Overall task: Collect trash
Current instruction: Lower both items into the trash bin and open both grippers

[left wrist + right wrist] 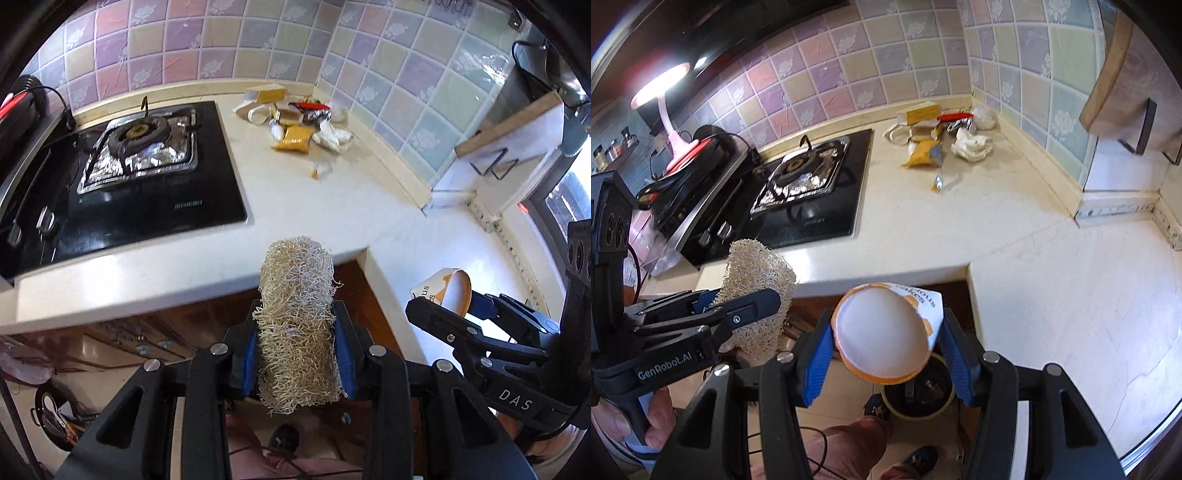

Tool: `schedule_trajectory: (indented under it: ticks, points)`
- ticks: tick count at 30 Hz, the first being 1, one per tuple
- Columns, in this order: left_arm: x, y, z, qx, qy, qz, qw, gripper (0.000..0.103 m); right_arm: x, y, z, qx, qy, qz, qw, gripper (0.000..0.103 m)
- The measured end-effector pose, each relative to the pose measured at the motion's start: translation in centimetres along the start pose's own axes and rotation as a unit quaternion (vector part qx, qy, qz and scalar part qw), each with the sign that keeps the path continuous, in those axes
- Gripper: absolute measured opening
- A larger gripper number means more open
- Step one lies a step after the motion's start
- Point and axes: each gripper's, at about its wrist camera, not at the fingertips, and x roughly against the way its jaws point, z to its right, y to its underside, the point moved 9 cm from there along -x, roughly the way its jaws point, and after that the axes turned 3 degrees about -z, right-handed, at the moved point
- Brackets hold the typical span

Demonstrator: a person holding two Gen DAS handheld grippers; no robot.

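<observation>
Loofah sponge [297,321] stands clamped between the blue pads of the left tool [298,354], held upright out past the front edge of the bench [332,206]; in the right wrist view the same sponge [757,295] shows at the left, with the left tool [746,314] gripped by the person's hand [631,424]; the right tool [886,354] is clenched on a crumpled white-and-orange paper cup [886,332], its open mouth facing the camera; from the left wrist view that cup [448,291] sits at the right, in the right tool [465,314]; below the cup, on the floor, stands a round bin [916,395] with a dark inside; a heap of trash [295,118] lies in the far corner of the bench against the tiled wall [406,92], yellow packets, white tissues and a red wrapper among it; one small scrap [938,182] lies apart, nearer the front; the gas hob [125,173] with foil round its burner is set into the bench at the left.
</observation>
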Motion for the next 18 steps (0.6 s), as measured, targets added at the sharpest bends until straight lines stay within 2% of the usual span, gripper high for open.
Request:
schedule_trajectory:
  ticks: [9,18]
  points:
    - [-2.1,4.0,-1.2,-0.009,-0.003,-0.035,0.9993,0.034,-2.4,4.3,-0.4,-0.014,0.014,-0.033,0.999,0.055]
    - [-6.8,7.8,-3.2,-0.028,0.002,-0.09,0.9955,0.034,-7.9,8.9,-0.4,-0.059,0.036,-0.091,0.994,0.055]
